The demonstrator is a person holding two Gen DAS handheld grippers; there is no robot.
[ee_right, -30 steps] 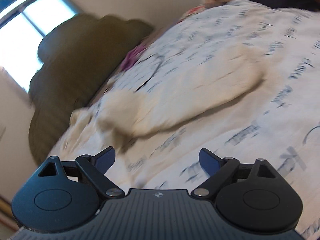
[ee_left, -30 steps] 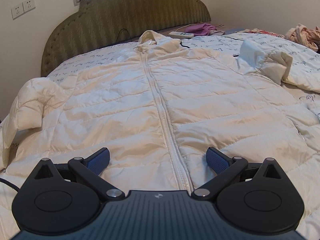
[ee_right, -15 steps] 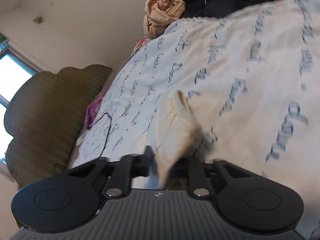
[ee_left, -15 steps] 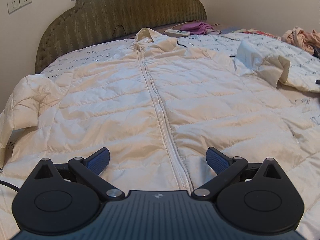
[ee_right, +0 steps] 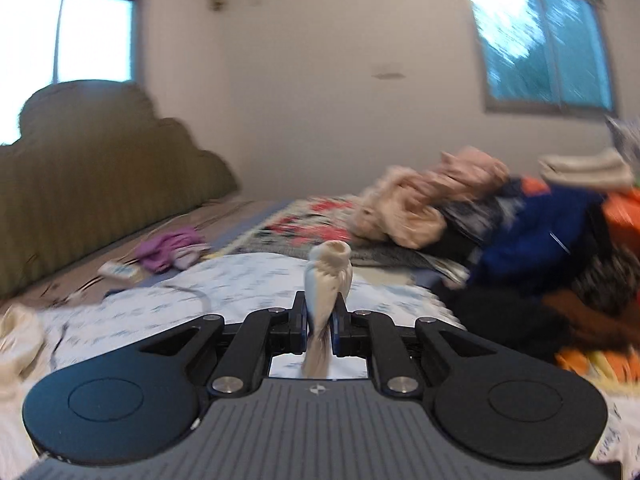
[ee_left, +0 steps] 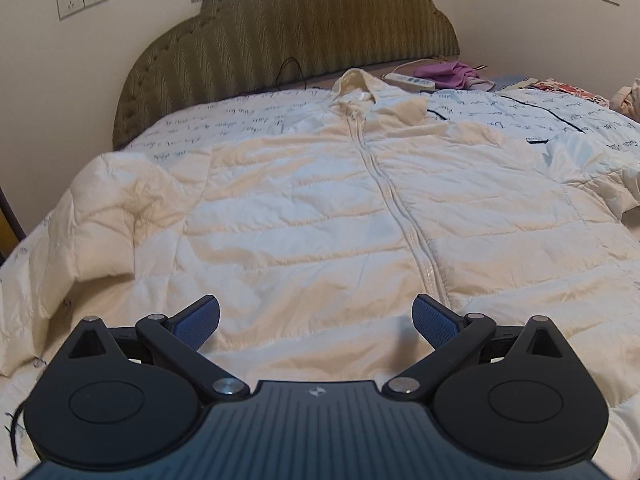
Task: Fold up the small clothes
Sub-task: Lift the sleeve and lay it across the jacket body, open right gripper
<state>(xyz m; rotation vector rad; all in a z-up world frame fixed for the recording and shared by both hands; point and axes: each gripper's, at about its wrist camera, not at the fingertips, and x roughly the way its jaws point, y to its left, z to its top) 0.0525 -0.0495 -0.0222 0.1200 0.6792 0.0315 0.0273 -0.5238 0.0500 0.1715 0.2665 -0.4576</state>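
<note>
A cream quilted jacket (ee_left: pixel 320 208) lies front up on the bed, zipper closed, collar toward the headboard. Its left sleeve (ee_left: pixel 108 216) is bent down near the bed's left side. My left gripper (ee_left: pixel 316 316) hovers open over the jacket's hem, just left of the zipper, nothing between its blue pads. In the right wrist view my right gripper (ee_right: pixel 322 320) is shut on a bunched cream sleeve cuff (ee_right: pixel 328 276), lifted above the bed; the cuff sticks up between the pads. The jacket's right sleeve (ee_left: pixel 592 172) runs off the frame's right edge.
A green padded headboard (ee_left: pixel 288 36) stands behind. A white power strip (ee_left: pixel 408 80) and purple cloth (ee_left: pixel 448 74) lie near it. A pile of clothes (ee_right: pixel 500 216) fills the bed's far right. The white printed bedspread (ee_left: pixel 240 116) lies under the jacket.
My right gripper closed on the sleeve cuff, then rose and rolled upright with it. My left gripper shifted left along the hem, so the zipper now sits right of centre.
</note>
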